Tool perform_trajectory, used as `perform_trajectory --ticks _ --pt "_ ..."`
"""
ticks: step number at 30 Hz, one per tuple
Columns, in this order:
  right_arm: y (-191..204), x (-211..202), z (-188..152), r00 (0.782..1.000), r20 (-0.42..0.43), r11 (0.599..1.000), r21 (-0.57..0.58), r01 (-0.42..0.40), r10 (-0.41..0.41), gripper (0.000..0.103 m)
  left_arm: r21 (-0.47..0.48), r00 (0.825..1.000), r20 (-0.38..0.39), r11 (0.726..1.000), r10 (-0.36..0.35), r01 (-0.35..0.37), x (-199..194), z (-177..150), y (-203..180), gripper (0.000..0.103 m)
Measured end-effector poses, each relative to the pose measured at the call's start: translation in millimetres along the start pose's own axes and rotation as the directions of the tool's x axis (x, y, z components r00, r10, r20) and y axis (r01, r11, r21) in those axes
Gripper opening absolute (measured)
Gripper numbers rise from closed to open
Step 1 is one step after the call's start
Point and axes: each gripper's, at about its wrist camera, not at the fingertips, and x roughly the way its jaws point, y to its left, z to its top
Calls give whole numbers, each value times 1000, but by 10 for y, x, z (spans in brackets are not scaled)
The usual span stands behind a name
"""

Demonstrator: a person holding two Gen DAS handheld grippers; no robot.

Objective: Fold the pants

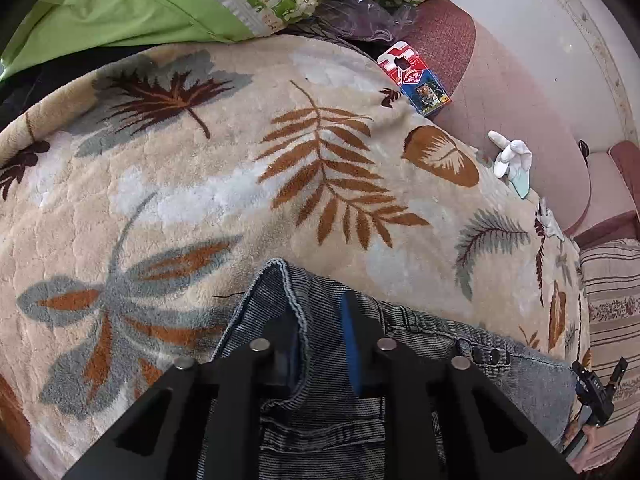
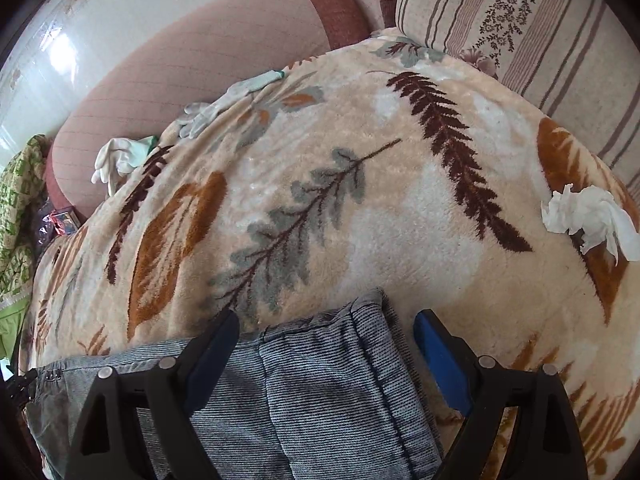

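Grey-blue corduroy pants (image 1: 344,412) spread flat on a leaf-patterned fleece blanket (image 1: 200,200). Left gripper (image 1: 320,332) clamped on a raised hem fold. Right gripper (image 2: 326,332) spread wide, straddling the other folded end (image 2: 320,380), not pinching. Beyond: white gloves (image 2: 120,160), crumpled tissue (image 2: 588,220), striped floral cushion (image 2: 520,20), red-blue card pack (image 1: 416,80).

Grey-blue ribbed denim pants (image 1: 320,420) lie on a cream fleece blanket (image 2: 400,208) patterned with rust, grey and maroon leaves; black grippers carry blue pads (image 2: 440,364).
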Motion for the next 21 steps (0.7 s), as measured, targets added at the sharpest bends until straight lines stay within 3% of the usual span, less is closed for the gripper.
perform_trajectory --ticks 4,6,10,13,21 --pt "7 12 1 1000 -4 1000 -2 -2 2 90 -7 1000 17 1000 -17 17 -11 6 27 5" --pt "11 8 -2 1000 -1 1000 -5 -1 1 81 2 999 30 1000 -19 18 -47 0 32 4" --pt "-27 -26 -2 1000 -1 1000 -7 0 0 33 10 998 57 1000 -29 28 -128 -22 17 3" --pt "-86 -107 -7 999 15 999 7 -33 33 21 20 993 100 998 -67 66 -301 -42 -28 3" --pt "-92 -567 -81 985 128 994 1 -112 111 17 63 960 220 985 -173 163 -971 -220 -194 3"
